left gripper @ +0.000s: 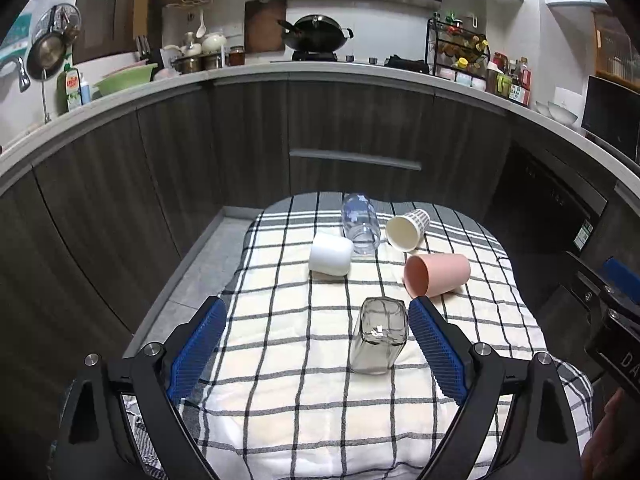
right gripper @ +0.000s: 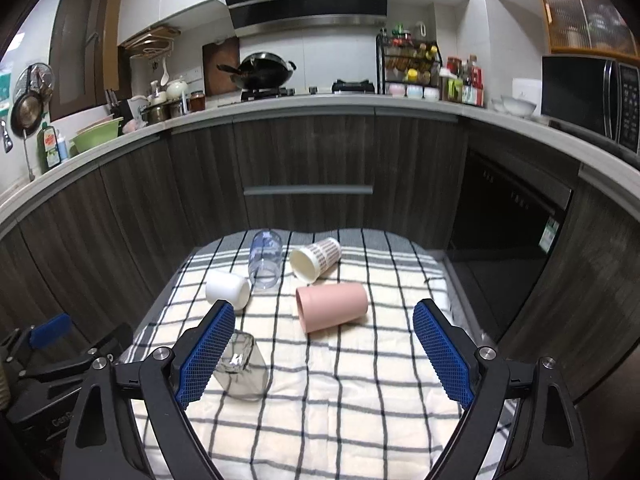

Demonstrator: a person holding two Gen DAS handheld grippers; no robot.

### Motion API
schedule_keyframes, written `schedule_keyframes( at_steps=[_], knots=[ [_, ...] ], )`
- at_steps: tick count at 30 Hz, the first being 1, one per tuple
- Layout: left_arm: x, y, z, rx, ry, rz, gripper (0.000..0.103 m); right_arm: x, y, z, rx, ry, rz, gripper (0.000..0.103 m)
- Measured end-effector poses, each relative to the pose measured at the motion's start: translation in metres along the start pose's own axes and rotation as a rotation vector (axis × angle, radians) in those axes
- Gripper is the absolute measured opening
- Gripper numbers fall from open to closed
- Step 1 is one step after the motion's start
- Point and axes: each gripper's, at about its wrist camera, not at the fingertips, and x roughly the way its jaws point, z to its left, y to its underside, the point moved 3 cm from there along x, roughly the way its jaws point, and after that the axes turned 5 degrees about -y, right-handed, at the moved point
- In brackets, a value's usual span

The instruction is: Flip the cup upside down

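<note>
Several cups lie or stand on a checked cloth [left gripper: 280,400]. A clear square glass [left gripper: 378,336] stands bottom up between my left gripper's fingers, close to the right one; it also shows in the right wrist view [right gripper: 242,368]. A white cup [left gripper: 331,255] [right gripper: 227,289] stands upside down. A pink cup [left gripper: 436,274] [right gripper: 332,306], a patterned paper cup [left gripper: 408,229] [right gripper: 314,259] and a clear tumbler [left gripper: 360,224] [right gripper: 265,260] lie on their sides. My left gripper [left gripper: 318,312] is open and empty. My right gripper [right gripper: 324,316] is open and empty, short of the pink cup.
The cloth covers a low table [right gripper: 450,276] in front of dark kitchen cabinets [left gripper: 352,128]. The counter above holds a wok [left gripper: 316,34], a spice rack [left gripper: 460,48] and bowls. The other gripper's black body shows at the right edge [left gripper: 612,320].
</note>
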Motion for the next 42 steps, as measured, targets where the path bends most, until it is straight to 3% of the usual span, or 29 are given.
schedule_keyframes(
  at_steps=[42],
  knots=[
    [-0.0002, 0.0050, -0.0016, 0.004, -0.006, 0.003, 0.095, 0.0011, 0.0021, 0.0016, -0.007, 0.001, -0.002, 0.094]
  ],
)
